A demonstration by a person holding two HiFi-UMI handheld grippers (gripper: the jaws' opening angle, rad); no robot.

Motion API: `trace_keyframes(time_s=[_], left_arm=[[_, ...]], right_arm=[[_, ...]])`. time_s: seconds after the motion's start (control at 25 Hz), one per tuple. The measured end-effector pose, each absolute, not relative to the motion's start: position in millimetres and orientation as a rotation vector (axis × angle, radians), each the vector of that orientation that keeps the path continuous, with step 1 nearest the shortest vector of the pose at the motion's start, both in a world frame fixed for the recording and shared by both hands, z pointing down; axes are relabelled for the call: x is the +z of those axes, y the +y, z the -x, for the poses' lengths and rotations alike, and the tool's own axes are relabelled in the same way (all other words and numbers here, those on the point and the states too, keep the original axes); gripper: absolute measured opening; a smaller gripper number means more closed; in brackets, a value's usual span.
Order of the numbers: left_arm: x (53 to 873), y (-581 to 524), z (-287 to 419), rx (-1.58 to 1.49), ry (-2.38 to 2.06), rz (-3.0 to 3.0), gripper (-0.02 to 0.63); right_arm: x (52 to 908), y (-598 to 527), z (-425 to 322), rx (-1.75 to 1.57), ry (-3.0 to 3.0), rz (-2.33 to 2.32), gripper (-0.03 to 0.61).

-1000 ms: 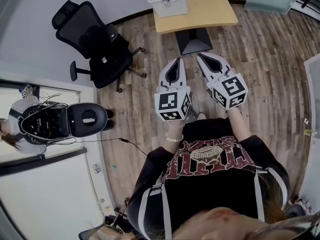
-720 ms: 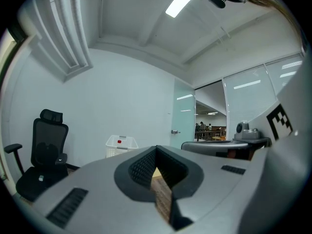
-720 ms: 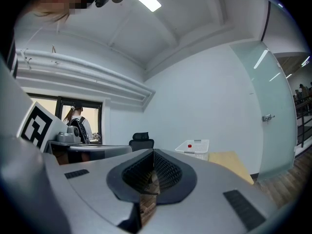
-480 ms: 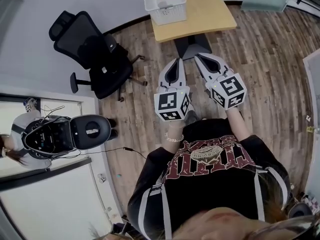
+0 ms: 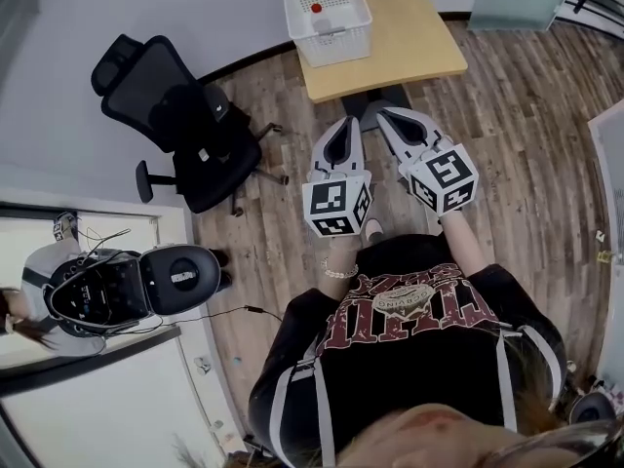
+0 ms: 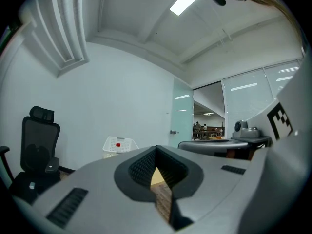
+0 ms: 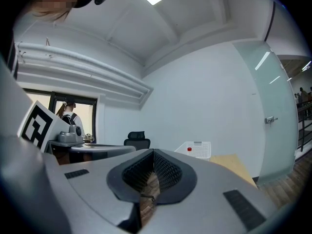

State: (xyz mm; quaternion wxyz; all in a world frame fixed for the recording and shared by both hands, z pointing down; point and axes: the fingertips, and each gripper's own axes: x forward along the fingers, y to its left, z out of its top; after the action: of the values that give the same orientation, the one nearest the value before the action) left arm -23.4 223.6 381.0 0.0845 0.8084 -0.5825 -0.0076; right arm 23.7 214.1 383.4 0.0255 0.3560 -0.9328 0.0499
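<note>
Since a second ago the person has been stepping forward: the light wooden table (image 5: 414,27) and the white perforated plastic basket (image 5: 331,37) are sitting lower in the head view. The black mesh office chair (image 5: 171,115) is sliding towards the left edge of the left gripper view.

The left gripper (image 5: 343,121) is staying clenched, its tips meeting with only the brown plank floor (image 5: 507,115) showing through the hollow between the pads. The right gripper (image 5: 382,113) is clamped the same way and is gripping nothing. Both are hovering side by side above the floor, just short of the table's near edge. The basket is resting on the far left corner, well apart from them, and is carrying a small red object (image 5: 315,9).

In my judgement, the closed tips are risking a knock against the table edge. The dark table base (image 5: 380,96) is lying near the person's feet, so it could trip them. A shove could also tip the basket off its corner.

Counting: two grippers, one table, one basket, one red object, one chair.
</note>
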Motion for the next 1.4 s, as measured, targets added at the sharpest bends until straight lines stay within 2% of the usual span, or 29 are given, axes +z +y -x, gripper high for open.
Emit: trace_keyframes(time_s=[0.48,1.4], left_arm=[[379.0,190.3,50.4,-0.009,-1.68,-2.484,0.047],[395.4,166.8,65.9,0.02,-1.693,-2.454,0.048]], right_arm=[[385.2,185.8,11.9,0.12,-2.863,-1.158,0.018],[404.6,158.6,19.1,0.153,-2.835,-1.202,0.018]])
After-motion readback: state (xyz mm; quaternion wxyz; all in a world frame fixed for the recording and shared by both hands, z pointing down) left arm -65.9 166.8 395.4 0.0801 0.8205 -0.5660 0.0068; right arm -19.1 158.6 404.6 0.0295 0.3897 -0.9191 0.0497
